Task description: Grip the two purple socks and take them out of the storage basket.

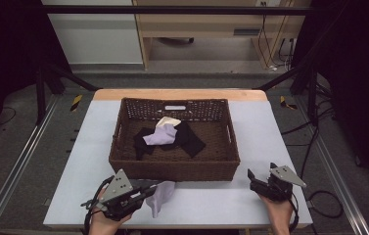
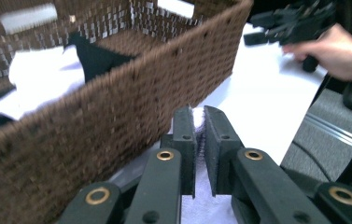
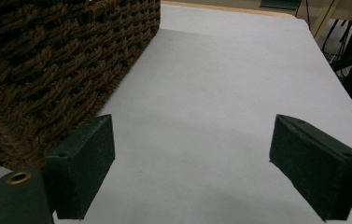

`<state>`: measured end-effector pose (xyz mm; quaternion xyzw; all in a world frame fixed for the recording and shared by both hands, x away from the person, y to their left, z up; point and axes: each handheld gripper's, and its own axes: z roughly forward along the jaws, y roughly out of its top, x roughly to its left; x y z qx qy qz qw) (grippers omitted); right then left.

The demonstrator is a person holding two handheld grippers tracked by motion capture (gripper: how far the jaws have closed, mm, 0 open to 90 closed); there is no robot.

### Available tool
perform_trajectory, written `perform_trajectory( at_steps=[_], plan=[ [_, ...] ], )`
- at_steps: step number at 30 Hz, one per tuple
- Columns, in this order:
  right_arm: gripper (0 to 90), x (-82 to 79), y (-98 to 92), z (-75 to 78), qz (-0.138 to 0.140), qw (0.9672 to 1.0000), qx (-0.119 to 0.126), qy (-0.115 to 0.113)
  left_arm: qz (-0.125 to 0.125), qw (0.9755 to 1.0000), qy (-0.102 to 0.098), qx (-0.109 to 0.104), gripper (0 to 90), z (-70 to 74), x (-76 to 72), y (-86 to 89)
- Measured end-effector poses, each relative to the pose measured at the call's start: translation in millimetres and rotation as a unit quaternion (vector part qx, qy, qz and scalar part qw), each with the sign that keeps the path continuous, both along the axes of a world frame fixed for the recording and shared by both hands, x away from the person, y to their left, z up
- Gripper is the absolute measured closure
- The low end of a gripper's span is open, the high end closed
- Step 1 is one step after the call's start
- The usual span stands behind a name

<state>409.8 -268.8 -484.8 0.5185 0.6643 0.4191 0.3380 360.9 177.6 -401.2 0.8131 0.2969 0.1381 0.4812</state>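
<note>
A brown wicker basket [image 1: 172, 166] stands in the middle of the white table [image 1: 265, 132]. Inside it lie a black cloth [image 1: 192, 139], a lavender cloth [image 1: 161, 136] and a cream cloth [image 1: 169, 121]. Just in front of the basket's near wall, my left gripper [image 1: 153, 187] is shut on another lavender cloth [image 1: 163, 196], which hangs down to the table. In the left gripper view the jaws [image 2: 200, 116] pinch this cloth [image 2: 204, 205] beside the basket wall [image 2: 117, 107]. My right gripper [image 1: 262, 172] is held open near the basket's front right corner, nothing between its jaws [image 3: 194, 140].
The table's front edge runs just behind both hands. Bare table [image 3: 220, 84] stretches to the right of the basket [image 3: 47, 60]. A metal frame rail [image 1: 20, 161] flanks the table on the left, and cables [image 1: 319, 200] lie on the floor at the right.
</note>
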Motion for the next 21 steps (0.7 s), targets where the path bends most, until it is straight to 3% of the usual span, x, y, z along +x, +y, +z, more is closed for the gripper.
perform_trajectory(
  at_steps=[7,14,21],
  plan=[
    [14.5,0.1,0.1,-0.1,0.002,1.0,-0.001,0.0,0.017,0.9984,0.048,0.024,82.6,-32.6,16.2,-2.1],
    [14.3,0.3,0.3,-0.2,0.002,1.0,-0.001,-0.001,0.026,0.9961,0.061,0.059,79.0,-46.6,23.4,-6.9],
    [14.2,0.5,-0.1,-0.2,0.001,1.0,0.0,0.001,0.04,0.9948,0.069,0.063,65.7,-48.9,25.5,-5.9]
  ],
)
